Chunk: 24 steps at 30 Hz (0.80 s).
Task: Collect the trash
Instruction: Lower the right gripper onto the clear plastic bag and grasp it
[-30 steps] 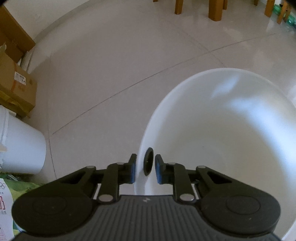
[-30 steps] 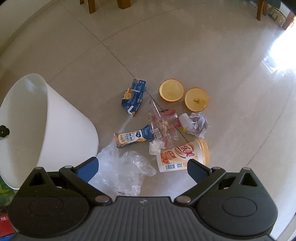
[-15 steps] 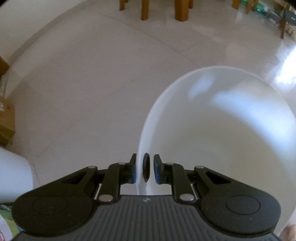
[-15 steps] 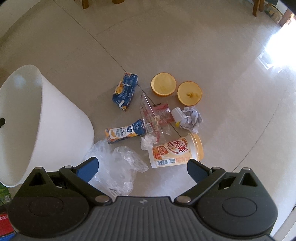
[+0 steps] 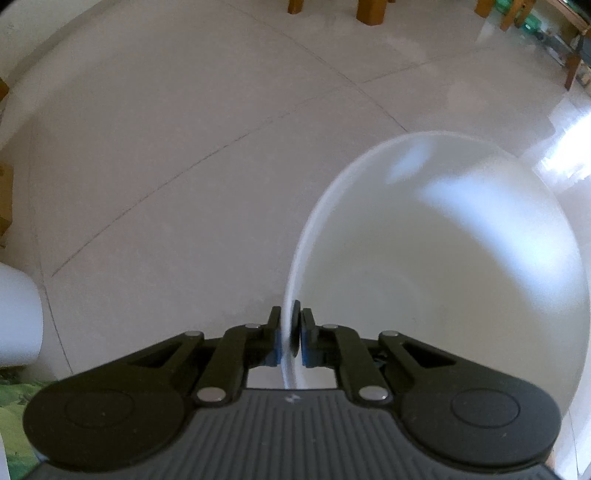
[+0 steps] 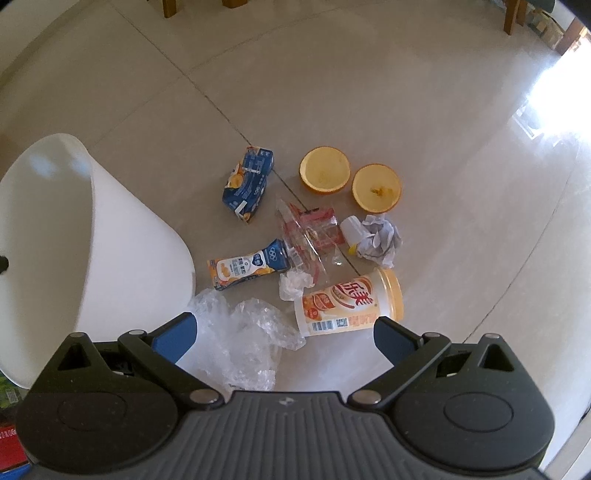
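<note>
Low in the left wrist view, the left tool (image 5: 289, 338) is clenched on the rim of the white bin (image 5: 461, 266), one pad outside the wall and the other against a small black knob (image 5: 294, 328) on the inside; its jaws have just been closing with that rim between them. The bin fills the right half of that frame, its mouth facing the camera and its inside bare, with pale tiled floor (image 5: 184, 147) beyond and wooden furniture legs (image 5: 371, 11) along the top edge. At the bottom of the right wrist view, the right tool (image 6: 284, 328) hangs released, its blue-padded fingers spread wide above the litter and gripping nothing. The bin (image 6: 122, 258) lies tilted at the left of this frame, its wall just beside a crumpled clear plastic bag (image 6: 243, 332) that sits between the spread fingers. Right of the bag lies an orange-lidded drink cup (image 6: 351, 299) on its side. Above these, near the frame's centre, lie a flattened yogurt pouch (image 6: 247, 266), a clear wrapper with red print (image 6: 310, 232), a blue juice carton (image 6: 247, 182) and a crumpled paper ball (image 6: 380, 238) beside a small white cap (image 6: 352, 229). Two orange halves (image 6: 325, 170) sit cut side up at upper centre, just beside each other.
</note>
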{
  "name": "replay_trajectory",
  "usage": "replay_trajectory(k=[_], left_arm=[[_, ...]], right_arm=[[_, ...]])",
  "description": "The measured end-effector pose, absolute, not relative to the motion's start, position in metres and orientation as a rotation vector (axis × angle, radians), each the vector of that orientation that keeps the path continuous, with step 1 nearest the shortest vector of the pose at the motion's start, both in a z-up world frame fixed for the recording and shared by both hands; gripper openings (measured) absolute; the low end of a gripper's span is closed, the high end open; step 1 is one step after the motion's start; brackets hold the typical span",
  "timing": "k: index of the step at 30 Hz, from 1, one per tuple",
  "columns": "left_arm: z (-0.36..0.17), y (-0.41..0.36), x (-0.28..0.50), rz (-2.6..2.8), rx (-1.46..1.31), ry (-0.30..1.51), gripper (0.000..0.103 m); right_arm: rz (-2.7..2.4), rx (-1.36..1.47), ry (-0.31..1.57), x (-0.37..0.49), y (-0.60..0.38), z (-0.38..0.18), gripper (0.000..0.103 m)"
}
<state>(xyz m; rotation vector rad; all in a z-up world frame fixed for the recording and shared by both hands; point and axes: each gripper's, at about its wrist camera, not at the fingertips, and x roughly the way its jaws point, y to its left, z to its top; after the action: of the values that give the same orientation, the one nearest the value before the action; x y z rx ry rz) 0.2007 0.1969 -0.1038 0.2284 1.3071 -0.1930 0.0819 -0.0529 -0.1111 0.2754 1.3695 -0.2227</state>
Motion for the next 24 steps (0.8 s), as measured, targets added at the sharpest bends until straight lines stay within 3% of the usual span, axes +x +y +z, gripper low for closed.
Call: replay_trajectory(k=[12,24], left_arm=[[-0.102,0.178,0.187,-0.107,0.274,1.306,0.013],[-0.111,0.179,0.195,-0.065,0.249,1.305,0.014]], right_arm=[[-0.193,0.266,1.372,0.083,-0.045,-0.124,0.103],[0.061,0.151,1.335,0.067,-0.045,-0.183,0.103]])
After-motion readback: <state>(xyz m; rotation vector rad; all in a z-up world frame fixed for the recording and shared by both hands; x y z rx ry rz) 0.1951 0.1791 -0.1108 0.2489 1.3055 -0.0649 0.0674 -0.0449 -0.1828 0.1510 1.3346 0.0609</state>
